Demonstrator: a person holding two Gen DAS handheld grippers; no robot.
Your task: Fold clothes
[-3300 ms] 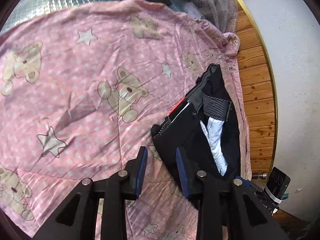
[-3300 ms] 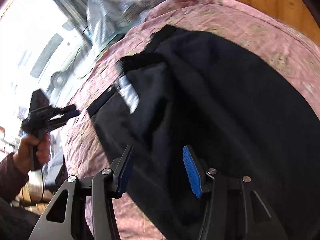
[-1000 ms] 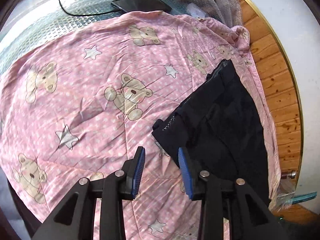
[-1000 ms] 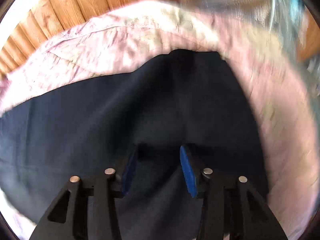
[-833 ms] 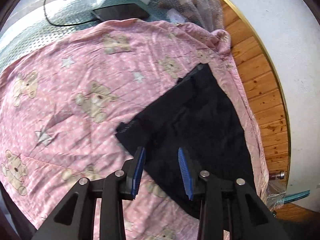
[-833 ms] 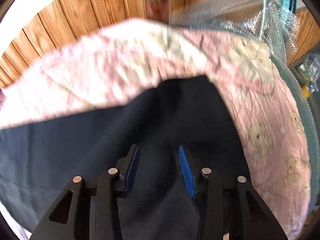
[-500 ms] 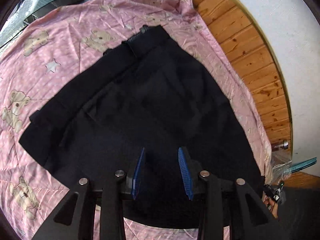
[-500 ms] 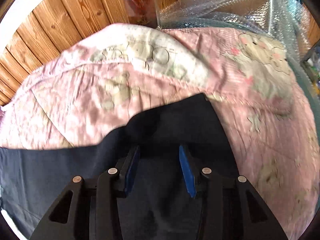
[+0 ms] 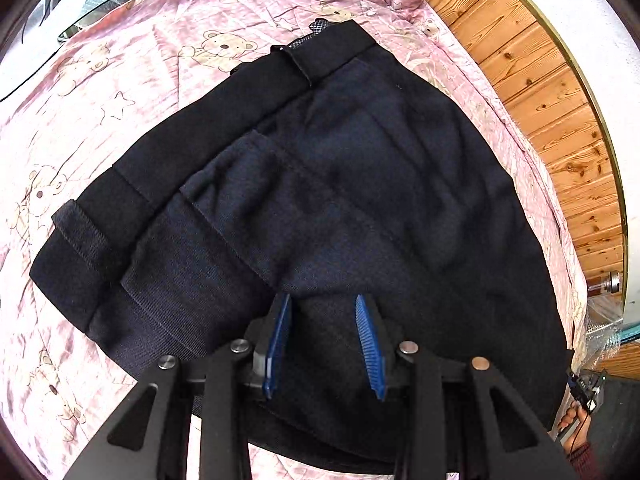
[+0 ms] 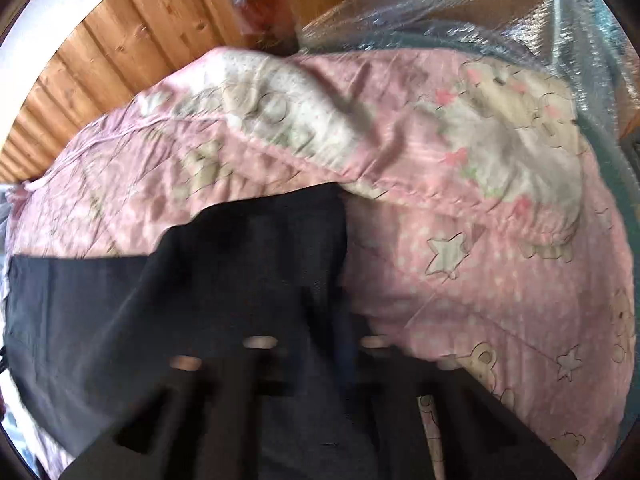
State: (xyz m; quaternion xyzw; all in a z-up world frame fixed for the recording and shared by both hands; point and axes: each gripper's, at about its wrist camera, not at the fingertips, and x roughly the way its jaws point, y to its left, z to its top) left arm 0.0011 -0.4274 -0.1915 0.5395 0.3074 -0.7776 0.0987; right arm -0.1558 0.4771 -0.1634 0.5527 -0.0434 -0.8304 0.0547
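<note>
- Dark trousers (image 9: pixel 340 184) lay spread over the pink quilt (image 9: pixel 120 92) (bear print).
- Left gripper (image 9: pixel 322 320) hovered above them, jaws apart, empty.
- Right gripper (image 10: pixel 316 344) blurred; its jaws couldn't be read.

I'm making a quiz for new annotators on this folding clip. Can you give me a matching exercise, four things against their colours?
Things:
1. garment
2. bedspread
3. wall panelling
4. left gripper pads

Colours:
a. orange-brown wood
b. blue
c. dark navy, nearly black
d. pink with bears and stars

Pairs: 1-c, 2-d, 3-a, 4-b
</note>
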